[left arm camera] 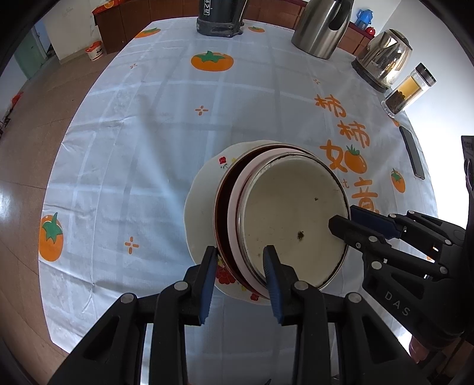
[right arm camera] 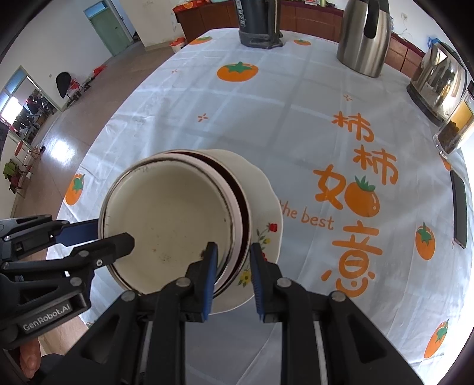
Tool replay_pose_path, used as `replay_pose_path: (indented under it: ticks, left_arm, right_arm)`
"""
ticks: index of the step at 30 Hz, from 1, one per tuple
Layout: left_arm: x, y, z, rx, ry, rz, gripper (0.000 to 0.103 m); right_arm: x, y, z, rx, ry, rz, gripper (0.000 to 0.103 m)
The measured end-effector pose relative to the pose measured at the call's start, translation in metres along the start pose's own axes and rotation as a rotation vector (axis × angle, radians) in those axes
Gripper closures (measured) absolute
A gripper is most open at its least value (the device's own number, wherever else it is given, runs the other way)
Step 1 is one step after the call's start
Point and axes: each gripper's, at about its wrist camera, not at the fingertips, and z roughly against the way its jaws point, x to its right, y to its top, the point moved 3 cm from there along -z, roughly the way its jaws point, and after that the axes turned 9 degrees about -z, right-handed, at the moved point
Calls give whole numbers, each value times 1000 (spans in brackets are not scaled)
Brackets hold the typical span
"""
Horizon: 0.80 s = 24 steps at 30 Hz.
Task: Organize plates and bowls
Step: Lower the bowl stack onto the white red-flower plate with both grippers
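Closest to us in the left wrist view, our left gripper (left arm camera: 240,257) rises from the bottom edge with its jaws clamped across the near rims of the stacked bowls (left arm camera: 284,219), one blue pad outside the dark outer rim, the other inside the cream top bowl. From the lower right of that frame our right gripper (left arm camera: 345,217) reaches in, and its jaws pinch the stack's right rim.

In the right wrist view the right gripper (right arm camera: 232,254) sits at bottom centre, jaws closed on the rim of the stacked bowls (right arm camera: 169,216), one pad inside, one outside. The left gripper (right arm camera: 114,234) enters from the left edge, gripping the opposite rim.

We see three nested bowls: a cream one with dark specks on top, a pinkish one, then a dark brown one. They sit off-centre on a flowered plate (left arm camera: 201,201), near the middle of the desk (left arm camera: 148,148) with its persimmon-print cloth.

Along the upper edge stand a steel kettle (left arm camera: 321,28) and a dark jug (left arm camera: 220,17); a glass kettle (left arm camera: 382,59), a jar (left arm camera: 408,88) and a phone (left arm camera: 411,152) line the right side.
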Motion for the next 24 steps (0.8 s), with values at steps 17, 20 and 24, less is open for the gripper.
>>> replay_pose_path:
  ticks: [17,20,24]
  left_arm:
    - [-1,1,-13,-24,-18,11,68]
    - [-1,1,-14,-23,-16,6,68]
    - [-1,2,-14,-21,-16,3,68]
  right_arm:
    - [1,2,-1,-1,-7,3,81]
    - [1,2,-1,0,-7,1,81]
    - [2,3,-2,0,-5,0,81]
